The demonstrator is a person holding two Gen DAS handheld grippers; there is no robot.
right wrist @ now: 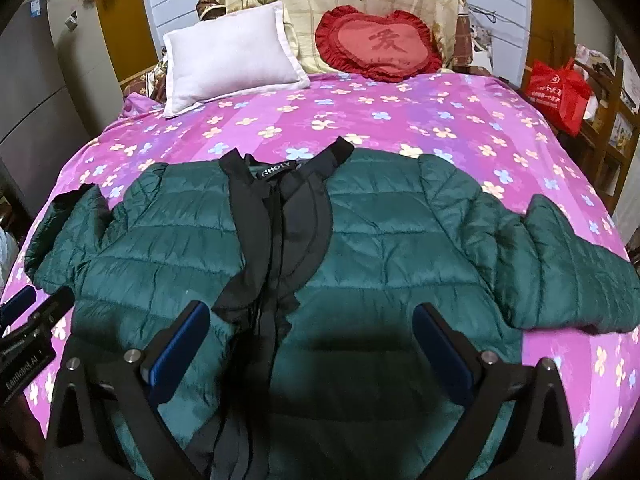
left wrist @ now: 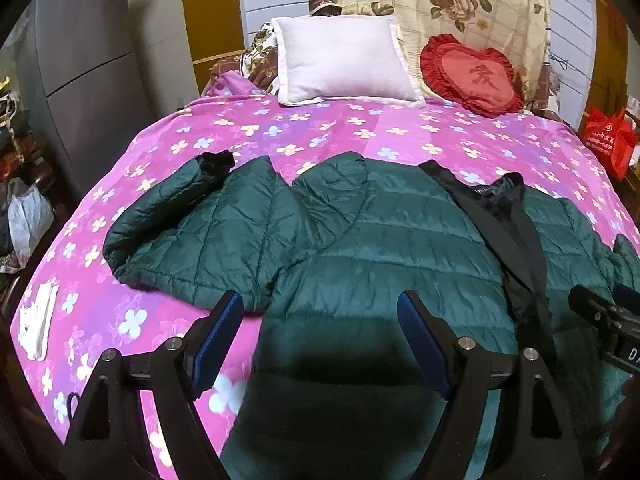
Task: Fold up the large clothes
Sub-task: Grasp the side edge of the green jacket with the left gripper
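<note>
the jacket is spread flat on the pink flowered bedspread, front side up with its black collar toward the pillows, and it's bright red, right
Not quite: the jacket is dark green, not bright red. The right wrist view shows it plainly. The red thing is the heart-shaped cushion at the head of the bed. The rest holds: it lies spread on the pink flowered bedspread, front up, with its black collar toward the white pillow.

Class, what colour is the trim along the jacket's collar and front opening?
Black, against the dark green quilted jacket; the trim shows best in the right wrist view.
</note>
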